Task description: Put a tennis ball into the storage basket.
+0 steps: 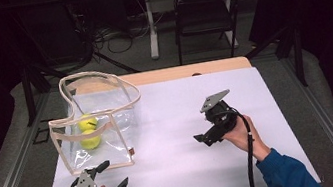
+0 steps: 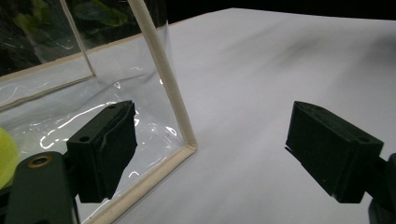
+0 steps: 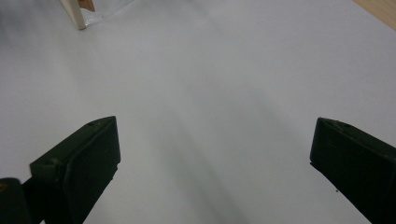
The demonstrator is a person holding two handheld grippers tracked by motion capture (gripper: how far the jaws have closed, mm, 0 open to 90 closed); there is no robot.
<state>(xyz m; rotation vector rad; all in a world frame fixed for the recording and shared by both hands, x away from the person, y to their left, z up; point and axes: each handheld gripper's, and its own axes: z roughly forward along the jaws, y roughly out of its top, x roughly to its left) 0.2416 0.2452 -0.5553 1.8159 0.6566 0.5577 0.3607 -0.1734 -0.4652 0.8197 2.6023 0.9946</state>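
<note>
Clear plastic is what you've got at the far-left of the white sheet [image 1: 184,121]: a see-through tote bag [image 1: 104,128] with cream trim, standing upright, its handles looping up over the top. Two yellow-green tennis balls [image 1: 89,131] sit inside it, one stacked against the other, toward the bag's left side. Your left gripper [image 1: 109,176] is down at the near-left edge of the table, jaws spread wide with nothing between them, just in front of the bag's near bottom corner. In the left gripper view that corner [image 2: 189,147] sits between the two jaws but farther out, with one jaw lying in front of the clear wall; can't tell if it's actually touching. A sliver of ball shows at the left edge there too. Your right gripper [image 1: 207,137] is held up over the right-middle of the sheet, well apart from the bag, tilted down and to the left. Its jaws are also wide apart and empty, with bare sheet under them in the right gripper view and the bag's trim [image 3: 74,14] way off at the top left.
</note>
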